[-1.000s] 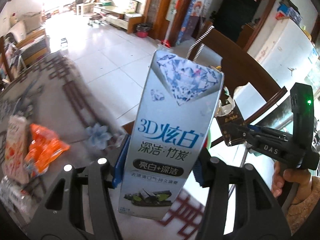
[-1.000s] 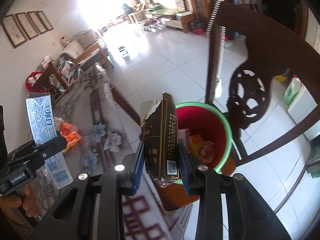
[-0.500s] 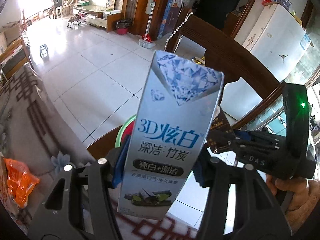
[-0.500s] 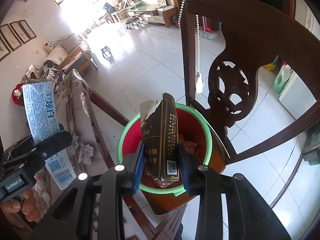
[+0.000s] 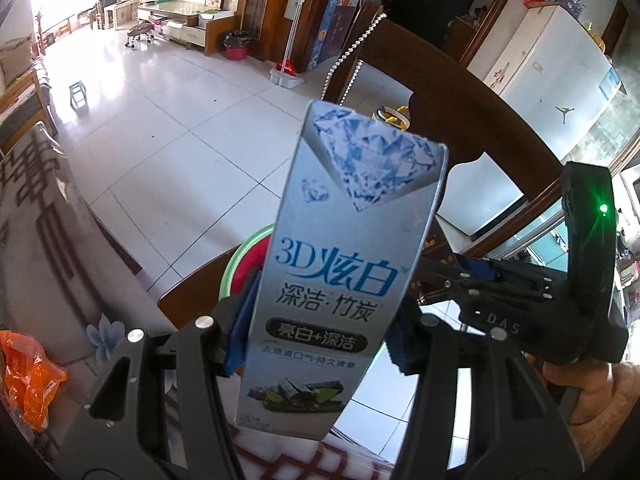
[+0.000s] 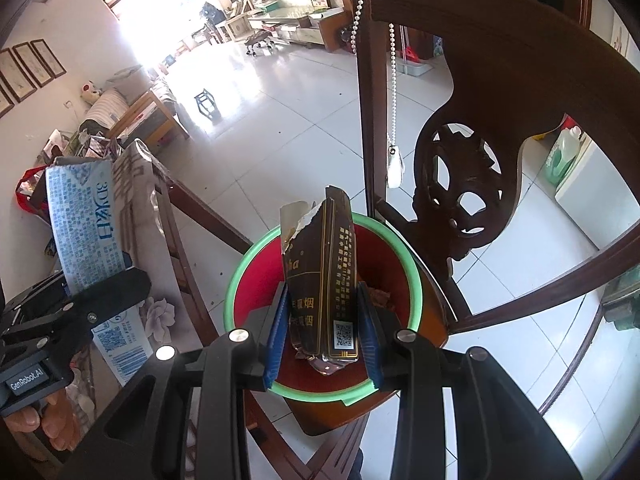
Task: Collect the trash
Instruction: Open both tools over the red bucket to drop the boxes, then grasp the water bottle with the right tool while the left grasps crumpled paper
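Toothpaste box (image 5: 344, 280) standing upright at frame centre, being clamped by left gripper (image 5: 320, 336). Torn dark cigarette pack (image 6: 324, 288) being squeezed by right gripper (image 6: 322, 336), hanging over red bin (image 6: 240, 284), probably resting on chair (image 6: 500, 100) seat.

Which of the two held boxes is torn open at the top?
The dark cigarette pack in the right gripper: its top is ripped. The pale blue toothpaste box in the left gripper looks intact.
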`<state>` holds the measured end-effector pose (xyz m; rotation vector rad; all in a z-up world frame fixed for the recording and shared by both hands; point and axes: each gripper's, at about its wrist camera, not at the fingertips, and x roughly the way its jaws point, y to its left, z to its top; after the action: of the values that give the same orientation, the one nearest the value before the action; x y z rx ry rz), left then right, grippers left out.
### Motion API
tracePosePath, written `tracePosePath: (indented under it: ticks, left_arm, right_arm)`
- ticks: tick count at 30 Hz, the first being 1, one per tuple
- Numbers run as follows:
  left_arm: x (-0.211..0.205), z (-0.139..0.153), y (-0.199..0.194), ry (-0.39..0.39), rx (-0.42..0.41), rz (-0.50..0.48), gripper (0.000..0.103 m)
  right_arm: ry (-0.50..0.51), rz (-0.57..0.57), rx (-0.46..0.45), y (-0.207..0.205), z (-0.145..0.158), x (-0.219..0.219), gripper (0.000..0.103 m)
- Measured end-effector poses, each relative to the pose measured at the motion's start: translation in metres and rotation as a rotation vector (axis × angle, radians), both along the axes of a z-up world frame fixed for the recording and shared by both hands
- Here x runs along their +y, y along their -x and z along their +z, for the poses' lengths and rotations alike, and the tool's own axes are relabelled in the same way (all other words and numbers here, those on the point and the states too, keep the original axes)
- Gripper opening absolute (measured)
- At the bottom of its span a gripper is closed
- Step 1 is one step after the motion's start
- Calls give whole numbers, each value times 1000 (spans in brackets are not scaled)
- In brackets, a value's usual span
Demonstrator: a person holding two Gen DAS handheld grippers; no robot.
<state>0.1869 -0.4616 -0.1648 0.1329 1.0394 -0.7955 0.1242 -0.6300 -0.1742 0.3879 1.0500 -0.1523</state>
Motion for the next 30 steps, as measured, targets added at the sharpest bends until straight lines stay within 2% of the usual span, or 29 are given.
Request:
tracePosePath:
  ticks: [4,7,8,9,10,15,18,21,26,30]
  left_arm:
    - [-1,-4,-1,5,13,-14,53]
    - [-2,-8,-2,10,34,-19,65]
    - [-2,-9,-2,17,40,-20,72]
    - [-1,-9,-2,25,41,-18,74]
    - [-1,-9,-2,30,40,-16,74]
    - [13,1,2,63,34,4,74]
    - [39,14,8,84,7,43,74]
    - [83,28,17,102,-18,127,74]
    - [159,39,33,138,-15,297,74]
    - [219,43,52,126,-31,402,74]
  right_arm:
    - [12,-11,4,1,1,-2,34]
    - [9,-34,1,3,3,-4,35]
    - [4,-42,-3,4,4,-6,40]
    - [-1,-60,-12,6,6,-8,54]
    - [0,-69,-16,7,8,-9,56]
    - [30,-70,-29,15,24,-5,56]
    - [36,-58,-37,20,33,3,56]
    - [39,-30,-48,21,39,19,56]
    - [39,72,-60,18,47,71,56]
    - [46,166,-73,17,53,124,56]
